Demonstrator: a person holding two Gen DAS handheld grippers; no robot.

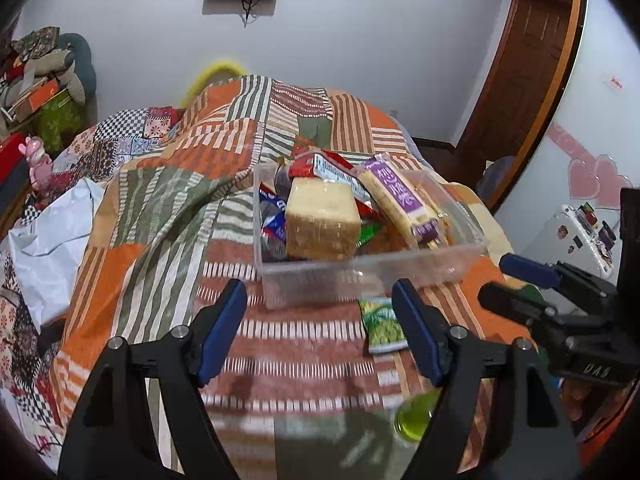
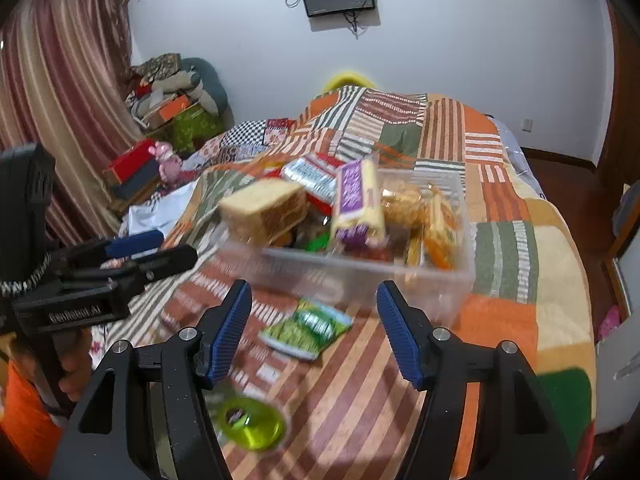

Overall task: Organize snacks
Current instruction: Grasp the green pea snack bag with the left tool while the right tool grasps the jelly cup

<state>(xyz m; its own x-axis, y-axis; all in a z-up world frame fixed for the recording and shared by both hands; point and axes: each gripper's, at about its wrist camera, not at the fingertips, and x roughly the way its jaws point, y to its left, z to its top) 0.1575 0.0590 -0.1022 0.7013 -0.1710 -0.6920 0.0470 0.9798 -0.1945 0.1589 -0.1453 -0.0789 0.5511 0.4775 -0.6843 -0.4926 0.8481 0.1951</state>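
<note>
A clear plastic bin [image 1: 372,268] [image 2: 360,268] stands on the patchwork quilt, heaped with snacks. Among them are a wrapped bread slab [image 1: 324,224] [image 2: 264,208] and a purple-labelled pack [image 1: 404,196] [image 2: 356,200]. A green snack packet [image 1: 382,324] [image 2: 308,328] lies flat on the quilt just in front of the bin. Nearer to me sits a green jelly cup [image 1: 414,420] [image 2: 250,426]. My left gripper [image 1: 319,286] [image 2: 178,246] is open and empty, short of the bin's front wall. My right gripper [image 2: 313,286] [image 1: 494,278] is open and empty above the green packet.
The quilt [image 1: 160,200] covers a bed whose right edge drops to a wooden floor [image 2: 560,176]. White crumpled paper [image 1: 52,240] lies at the left. Boxes and a pink toy [image 2: 168,160] crowd the far left. A wooden door [image 1: 528,80] stands at the right.
</note>
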